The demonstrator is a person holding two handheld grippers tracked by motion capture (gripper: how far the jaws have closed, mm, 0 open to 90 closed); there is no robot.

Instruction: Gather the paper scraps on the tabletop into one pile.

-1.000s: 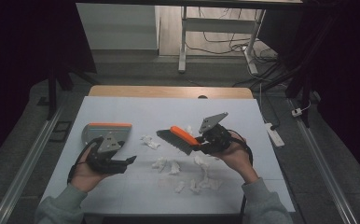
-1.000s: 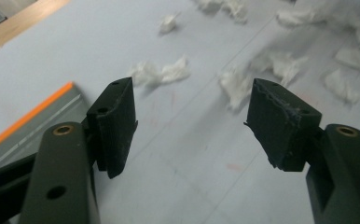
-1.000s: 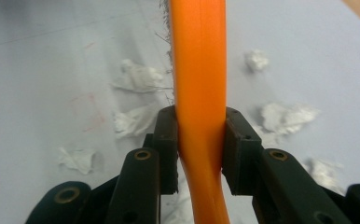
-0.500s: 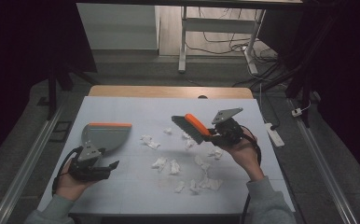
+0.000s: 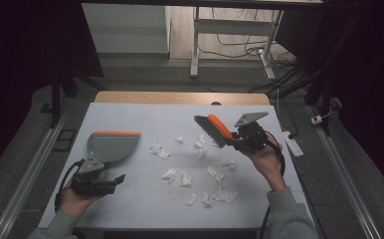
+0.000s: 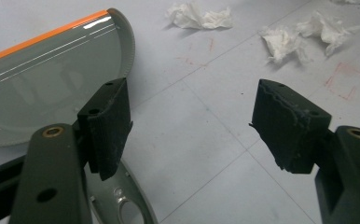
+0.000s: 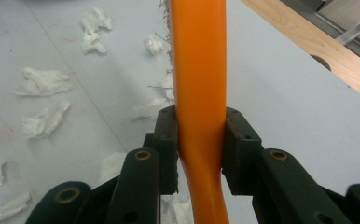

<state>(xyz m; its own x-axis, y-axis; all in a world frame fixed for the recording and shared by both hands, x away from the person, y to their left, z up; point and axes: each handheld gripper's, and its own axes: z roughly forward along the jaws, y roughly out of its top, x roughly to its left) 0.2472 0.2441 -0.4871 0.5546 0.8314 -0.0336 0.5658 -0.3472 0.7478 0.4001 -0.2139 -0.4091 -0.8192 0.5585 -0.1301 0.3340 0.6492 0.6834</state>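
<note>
high view: the whole table (image 5: 145, 112) with its pale mat, the grey dustpan (image 5: 111, 147) with an orange edge lying at the left, crumpled paper scraps (image 5: 200, 169) scattered across the middle, and both of the person's hands coming in from the bottom.
left gripper view: close on the dustpan's pan, orange rim at the top left, and its grey handle with a hanging hole passing under the left jaw at the bottom edge; a few scraps lie beyond the jaws, and faint red marks show on the mat, which the high view is too far off to show.
right gripper view: the orange brush (image 7: 199, 93) handle seen from behind, running up between the jaws, with bristles poking out on its left side and scraps on the mat below; the wooden table edge runs along the top right.
left gripper (image 6: 192, 126): jaws wide apart, having just been opening; bare mat between the pads, nothing gripped. in the high view the left gripper (image 5: 116, 180) sits low over the mat just in front of the dustpan.
right gripper (image 7: 199, 149): jaws clamped on the orange handle, pads pressing both sides.
brush: in the high view it is held clear of the mat at centre right, dark bristle head tilted to the left above the upper scraps.
dustpan: flat on the mat, not held.
</note>
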